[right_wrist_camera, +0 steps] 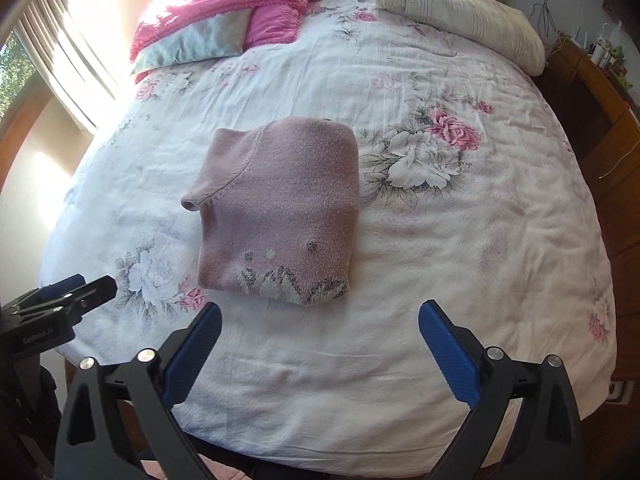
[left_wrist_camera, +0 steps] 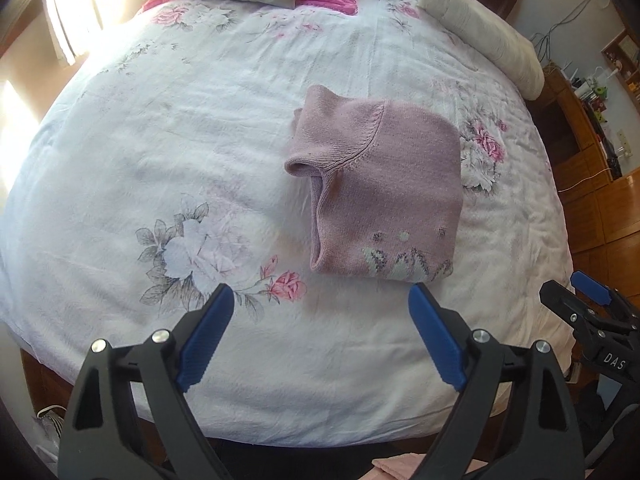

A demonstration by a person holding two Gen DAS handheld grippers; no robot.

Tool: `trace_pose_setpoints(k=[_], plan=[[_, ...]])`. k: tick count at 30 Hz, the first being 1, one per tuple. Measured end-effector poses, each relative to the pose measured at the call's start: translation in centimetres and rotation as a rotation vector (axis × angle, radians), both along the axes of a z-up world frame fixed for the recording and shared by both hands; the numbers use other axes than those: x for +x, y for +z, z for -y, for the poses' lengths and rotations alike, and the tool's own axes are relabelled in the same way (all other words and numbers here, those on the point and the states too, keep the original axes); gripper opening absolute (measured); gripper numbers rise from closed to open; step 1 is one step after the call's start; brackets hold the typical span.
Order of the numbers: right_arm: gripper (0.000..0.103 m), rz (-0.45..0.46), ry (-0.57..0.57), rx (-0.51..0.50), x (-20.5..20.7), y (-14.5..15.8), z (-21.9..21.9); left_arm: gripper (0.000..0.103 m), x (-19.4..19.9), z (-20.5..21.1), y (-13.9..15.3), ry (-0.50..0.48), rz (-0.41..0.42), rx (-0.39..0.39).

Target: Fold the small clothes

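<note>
Just beyond both claws — folded sweater

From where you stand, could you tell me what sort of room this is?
Most likely a bedroom at home: a bed with a floral cover, pillows at its head, wooden cabinets alongside. A folded sweater lies on the bed.

Bed: folded sweater, pillows
</note>
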State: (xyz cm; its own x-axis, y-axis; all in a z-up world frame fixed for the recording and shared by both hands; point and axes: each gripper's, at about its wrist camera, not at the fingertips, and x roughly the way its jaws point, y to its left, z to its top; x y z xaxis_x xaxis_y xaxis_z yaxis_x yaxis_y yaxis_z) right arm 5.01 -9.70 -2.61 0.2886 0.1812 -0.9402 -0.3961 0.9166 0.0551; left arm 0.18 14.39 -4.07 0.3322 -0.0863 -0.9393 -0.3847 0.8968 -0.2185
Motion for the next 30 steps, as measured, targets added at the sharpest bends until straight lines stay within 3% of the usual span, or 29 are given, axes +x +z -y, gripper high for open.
trace_pose_setpoints(k=[11, 30], plan=[[0.099, 0.011, -0.027, -0.031, -0.2, 0.2, -0.3, 0.088, -1.0, 0.3, 2.2, -0.020, 0.031, 0.071], [0.099, -0.016, -0.032, -0.042, -0.2, -0.4, -0.8, 0.088, -1.2, 0.3, 1.7, -0.022, 0.008, 0.080]])
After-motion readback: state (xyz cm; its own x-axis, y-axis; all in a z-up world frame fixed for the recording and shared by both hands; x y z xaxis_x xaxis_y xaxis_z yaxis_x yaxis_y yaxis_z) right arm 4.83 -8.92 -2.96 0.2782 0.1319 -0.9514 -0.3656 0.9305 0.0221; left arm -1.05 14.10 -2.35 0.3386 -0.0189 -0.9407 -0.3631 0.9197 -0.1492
